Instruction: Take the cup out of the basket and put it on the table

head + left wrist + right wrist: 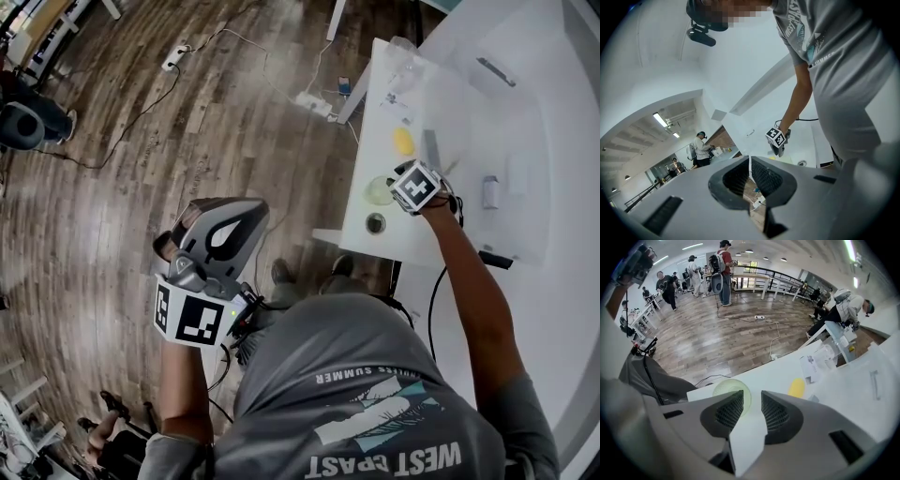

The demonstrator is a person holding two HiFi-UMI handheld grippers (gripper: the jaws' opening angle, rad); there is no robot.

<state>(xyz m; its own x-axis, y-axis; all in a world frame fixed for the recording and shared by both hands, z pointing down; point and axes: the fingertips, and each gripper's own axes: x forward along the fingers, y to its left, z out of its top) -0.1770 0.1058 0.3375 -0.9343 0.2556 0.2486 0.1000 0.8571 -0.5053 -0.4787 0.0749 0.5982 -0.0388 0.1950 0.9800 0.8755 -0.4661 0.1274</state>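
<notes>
My left gripper (750, 165) hangs over the brown wooden floor (112, 187), jaws pressed together on nothing. My grey T-shirt (375, 394) carries print, upside down: "WEST" and "SUMMER" are legible. My right gripper (752, 399) points down at the white table (469, 112), jaws wide and empty. The pale green translucent cup (724, 386) stands on that table beside one jaw. No basket shows. Judgement: placement done, only withdrawal remains.
</notes>
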